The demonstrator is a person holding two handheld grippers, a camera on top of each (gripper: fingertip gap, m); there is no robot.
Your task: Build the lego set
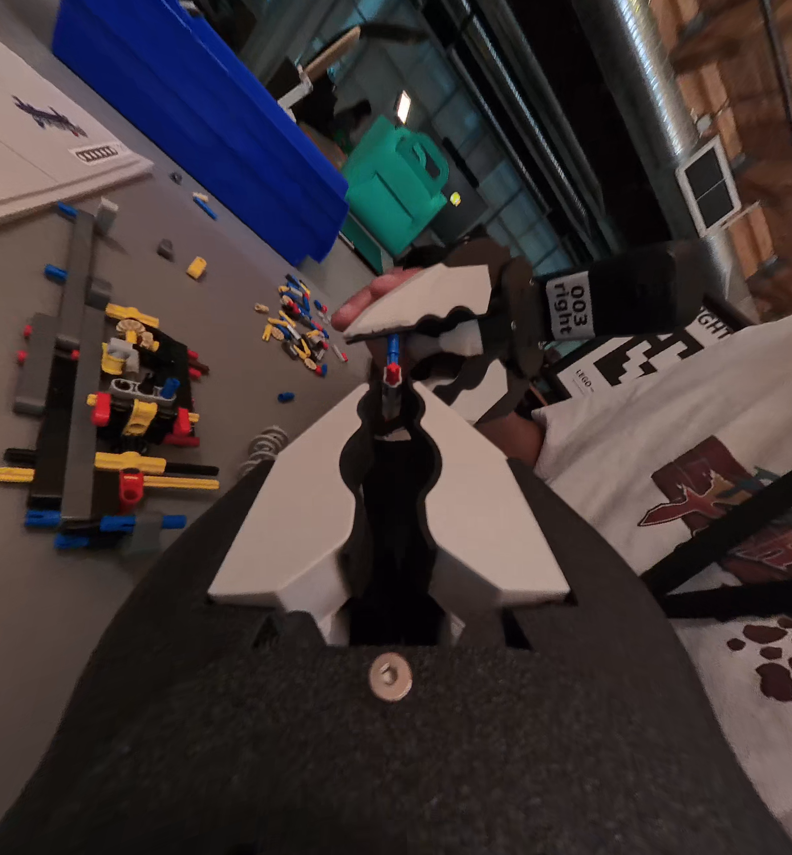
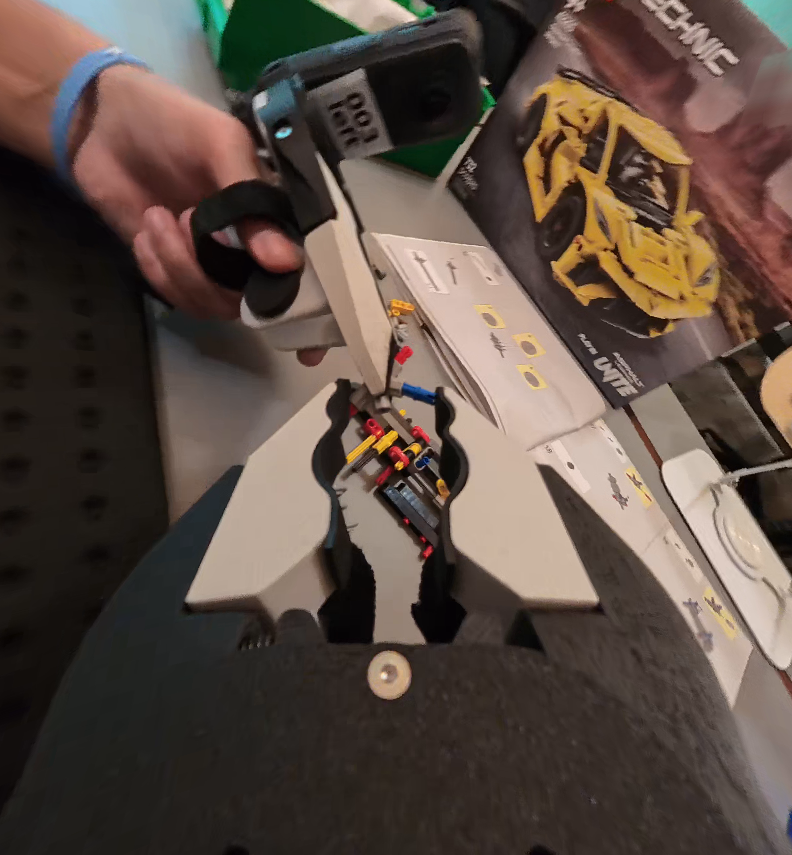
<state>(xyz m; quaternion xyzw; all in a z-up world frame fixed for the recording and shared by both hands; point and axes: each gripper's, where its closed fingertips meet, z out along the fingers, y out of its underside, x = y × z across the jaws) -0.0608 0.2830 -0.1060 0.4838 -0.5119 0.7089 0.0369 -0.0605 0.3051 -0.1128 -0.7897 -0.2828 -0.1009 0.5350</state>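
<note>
holding a grey piece (image 1: 390, 401) clenched in your left tongs (image 1: 390, 393), you met the right tongs (image 1: 387, 335), which pinched a blue pin (image 1: 392, 348) toward its red tip (image 1: 391, 374), above the tabletop (image 1: 246, 259) and the half-built chassis (image 1: 107, 407). a skewed push could have flicked the pin away.

from the right wrist, your right tongs (image 2: 391, 393) gripped the blue pin (image 2: 417, 392) by one end only, so it might have twisted loose.
</note>
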